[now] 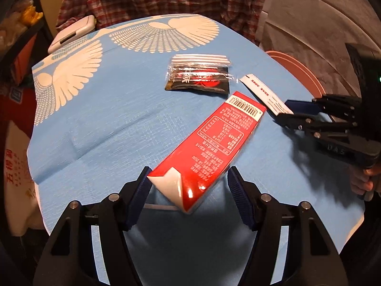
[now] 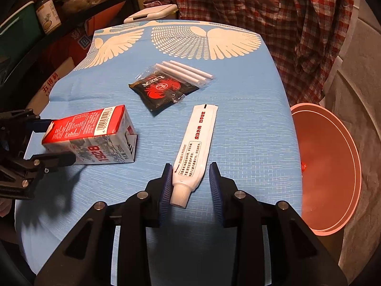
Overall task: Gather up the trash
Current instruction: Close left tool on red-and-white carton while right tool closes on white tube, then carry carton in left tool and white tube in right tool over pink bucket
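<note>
You had the left gripper (image 1: 188, 188) straddling the red carton (image 1: 209, 147), jaws apart, seemingly set to clamp. Your right gripper (image 2: 190, 186) bracketed the white tube (image 2: 194, 152), one pad touching, not pinched. The pink bin (image 2: 328, 166) waited at three o'clock (handy for dropping).

red carton (image 2: 90, 135) lying flat, white tube (image 2: 195, 147) beside

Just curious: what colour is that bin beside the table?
Pink, the bin; the right wrist view shows it best.
</note>
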`<state>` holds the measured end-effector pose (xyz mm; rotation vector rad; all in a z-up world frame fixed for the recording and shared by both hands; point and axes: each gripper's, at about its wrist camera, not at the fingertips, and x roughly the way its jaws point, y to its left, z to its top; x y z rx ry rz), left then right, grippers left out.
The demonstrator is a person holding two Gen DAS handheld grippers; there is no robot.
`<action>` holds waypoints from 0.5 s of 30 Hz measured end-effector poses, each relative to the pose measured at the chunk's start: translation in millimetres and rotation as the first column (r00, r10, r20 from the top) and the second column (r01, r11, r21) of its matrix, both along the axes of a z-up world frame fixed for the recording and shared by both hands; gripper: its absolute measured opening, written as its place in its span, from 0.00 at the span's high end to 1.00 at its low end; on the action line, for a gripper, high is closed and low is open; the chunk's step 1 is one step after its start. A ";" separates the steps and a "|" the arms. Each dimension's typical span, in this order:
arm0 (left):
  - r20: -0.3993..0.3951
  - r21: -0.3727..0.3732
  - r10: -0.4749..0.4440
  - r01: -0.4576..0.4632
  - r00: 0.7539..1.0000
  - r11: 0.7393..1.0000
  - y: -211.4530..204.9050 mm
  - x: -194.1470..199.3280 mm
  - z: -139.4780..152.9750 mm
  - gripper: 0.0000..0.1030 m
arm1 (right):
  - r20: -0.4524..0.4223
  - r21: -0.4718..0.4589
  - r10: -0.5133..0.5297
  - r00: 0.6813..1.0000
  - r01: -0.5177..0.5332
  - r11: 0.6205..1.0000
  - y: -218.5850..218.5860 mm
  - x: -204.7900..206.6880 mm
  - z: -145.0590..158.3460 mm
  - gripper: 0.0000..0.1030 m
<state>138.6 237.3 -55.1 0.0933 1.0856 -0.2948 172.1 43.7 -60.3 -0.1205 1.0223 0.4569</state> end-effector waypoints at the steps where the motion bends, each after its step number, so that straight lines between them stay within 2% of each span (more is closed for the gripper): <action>1: 0.002 -0.006 0.002 -0.002 1.000 1.000 0.1 1.1 -0.1 0.38 | 0.001 -0.001 0.002 1.000 -0.002 1.000 0.2 0.0 -0.2 0.68; 3: 0.008 -0.017 0.000 0.000 1.000 1.000 -1.2 1.5 0.4 0.40 | 0.005 -0.004 0.001 1.000 -0.001 1.000 0.1 -0.3 0.4 0.70; 8: 0.036 -0.033 0.008 -0.007 0.999 0.999 -2.0 1.5 8.5 0.54 | 0.007 0.009 -0.003 1.000 0.003 1.000 -4.3 -1.8 4.9 0.72; 15: 0.069 -0.030 0.041 -0.039 0.997 0.999 -4.2 -3.9 23.6 0.58 | 0.026 0.034 -0.021 0.999 0.020 0.999 -16.0 -7.5 15.2 0.73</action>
